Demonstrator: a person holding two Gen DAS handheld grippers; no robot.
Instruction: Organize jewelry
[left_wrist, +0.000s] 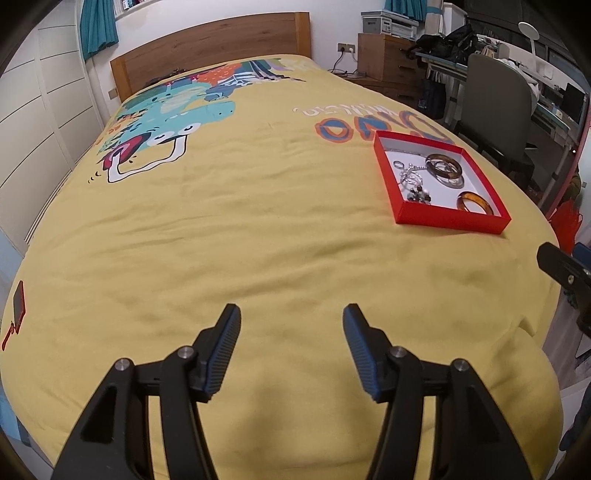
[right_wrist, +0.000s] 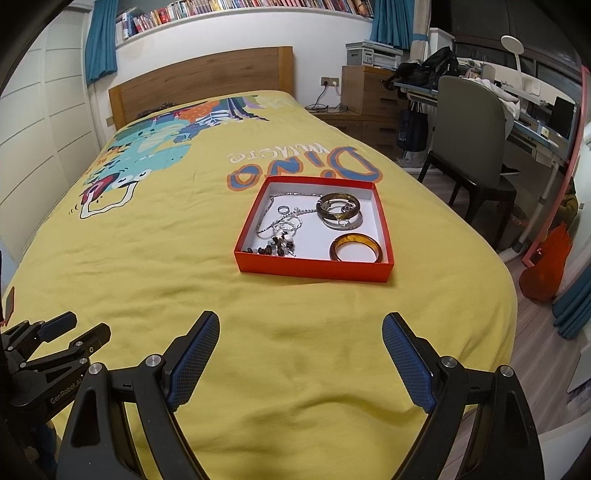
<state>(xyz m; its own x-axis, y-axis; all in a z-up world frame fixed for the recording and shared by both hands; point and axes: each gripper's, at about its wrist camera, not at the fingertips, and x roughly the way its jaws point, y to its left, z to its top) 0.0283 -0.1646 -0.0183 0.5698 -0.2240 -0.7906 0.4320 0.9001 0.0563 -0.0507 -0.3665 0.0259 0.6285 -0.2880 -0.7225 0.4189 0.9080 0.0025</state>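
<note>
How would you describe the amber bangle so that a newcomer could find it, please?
On the yellow bedspread sits a red box. The amber bangle lies alone in its near right corner, apart from the stacked darker bangles behind it.

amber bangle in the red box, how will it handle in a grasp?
The amber bangle looks rigid and glossy, so probably slick between pads. It lies flat near the red box front wall, likely awkward to get under. Round, so it may roll if dropped on edge.
</note>
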